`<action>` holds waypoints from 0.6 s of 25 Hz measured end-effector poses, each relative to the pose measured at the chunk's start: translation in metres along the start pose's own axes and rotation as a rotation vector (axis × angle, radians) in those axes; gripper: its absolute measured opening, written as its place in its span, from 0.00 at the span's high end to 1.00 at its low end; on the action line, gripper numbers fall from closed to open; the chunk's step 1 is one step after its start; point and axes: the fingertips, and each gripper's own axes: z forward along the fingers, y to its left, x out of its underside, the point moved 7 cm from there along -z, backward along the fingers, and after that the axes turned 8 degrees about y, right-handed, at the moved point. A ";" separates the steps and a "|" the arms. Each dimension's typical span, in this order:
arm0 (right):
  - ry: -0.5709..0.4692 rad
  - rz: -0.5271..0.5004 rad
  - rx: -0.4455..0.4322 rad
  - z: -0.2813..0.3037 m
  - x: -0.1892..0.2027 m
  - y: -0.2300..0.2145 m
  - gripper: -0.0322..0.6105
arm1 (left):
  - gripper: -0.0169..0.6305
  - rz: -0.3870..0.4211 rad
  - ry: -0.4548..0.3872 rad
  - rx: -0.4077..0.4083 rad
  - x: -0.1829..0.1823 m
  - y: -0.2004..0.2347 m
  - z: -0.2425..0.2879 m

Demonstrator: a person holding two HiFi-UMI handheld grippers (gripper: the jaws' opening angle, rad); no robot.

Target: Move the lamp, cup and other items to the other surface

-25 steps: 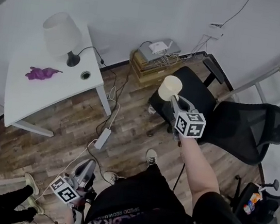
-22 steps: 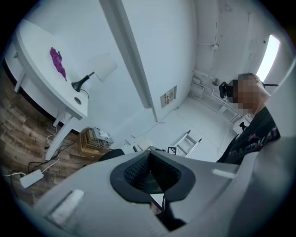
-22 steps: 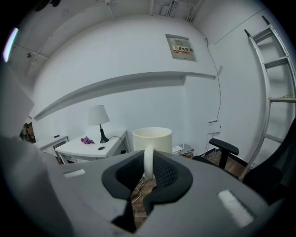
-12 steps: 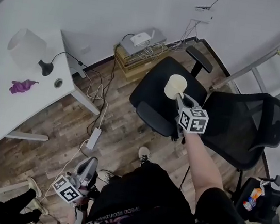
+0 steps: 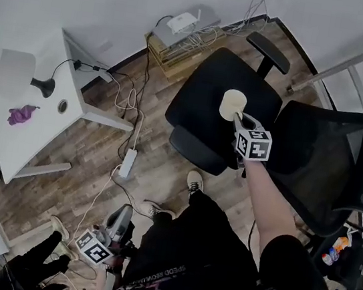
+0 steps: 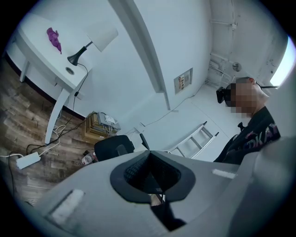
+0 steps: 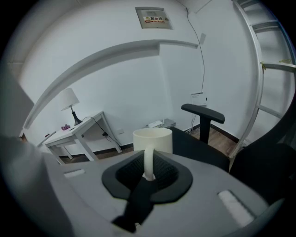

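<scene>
My right gripper (image 5: 238, 118) pinched the cup (image 5: 232, 104) by its handle, upright over the chair seat (image 5: 204, 104) at 12 o'clock, presumably for setting down there, while my left gripper (image 5: 116, 222), seemingly shut and empty, hung spare at 7 o'clock.

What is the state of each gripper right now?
The left gripper is closed, with nothing in it.
The right gripper is closed on the handle of the cup.
</scene>
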 end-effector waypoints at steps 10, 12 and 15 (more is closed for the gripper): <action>0.145 0.002 -0.028 0.076 0.031 -0.016 0.88 | 0.98 -0.075 0.068 -0.104 -0.002 0.008 0.013; 0.157 -0.012 -0.029 0.087 0.031 -0.020 0.88 | 0.98 -0.081 0.075 -0.115 0.001 0.005 0.016; 0.157 -0.014 -0.031 0.103 0.026 -0.022 0.88 | 0.98 -0.095 0.076 -0.144 0.005 0.005 0.013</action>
